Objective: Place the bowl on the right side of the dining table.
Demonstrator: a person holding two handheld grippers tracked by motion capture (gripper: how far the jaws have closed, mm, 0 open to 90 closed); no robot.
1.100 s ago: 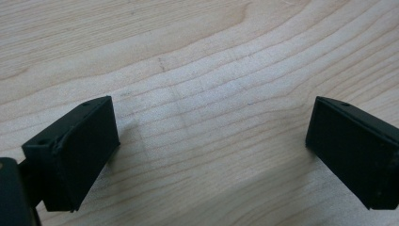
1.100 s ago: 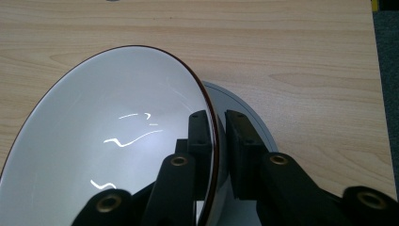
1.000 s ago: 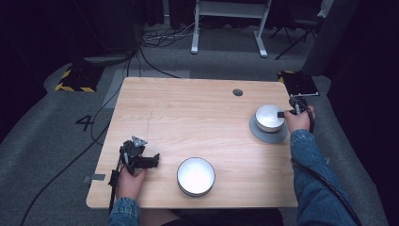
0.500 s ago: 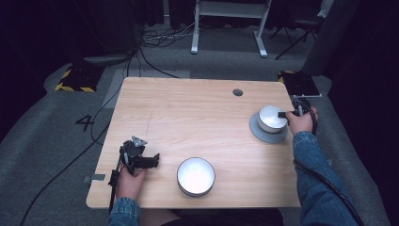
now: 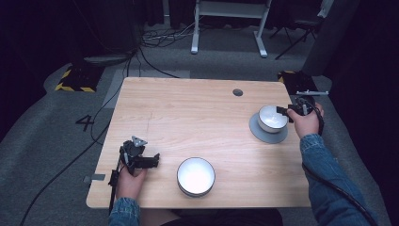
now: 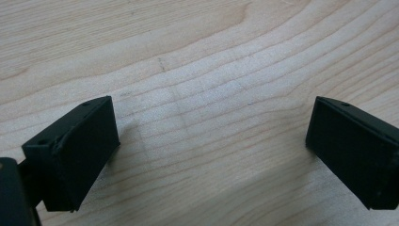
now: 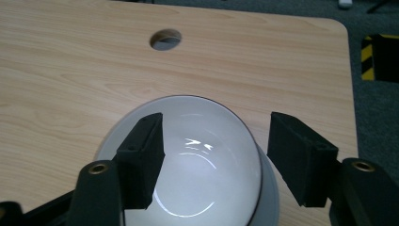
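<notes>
Right gripper jaws have just been opening off the white bowl, now seated on the grey plate at the table's right side, so placement looks done; left gripper rests open, empty.

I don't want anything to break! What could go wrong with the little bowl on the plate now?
The right gripper has just been opening its jaws and nothing is clamped, but one jaw hangs over the small bowl. Pulling away could catch the rim and tip it or slide it off the grey plate. Both sit near the table edge, so a hard bump might send them toward the floor.
</notes>
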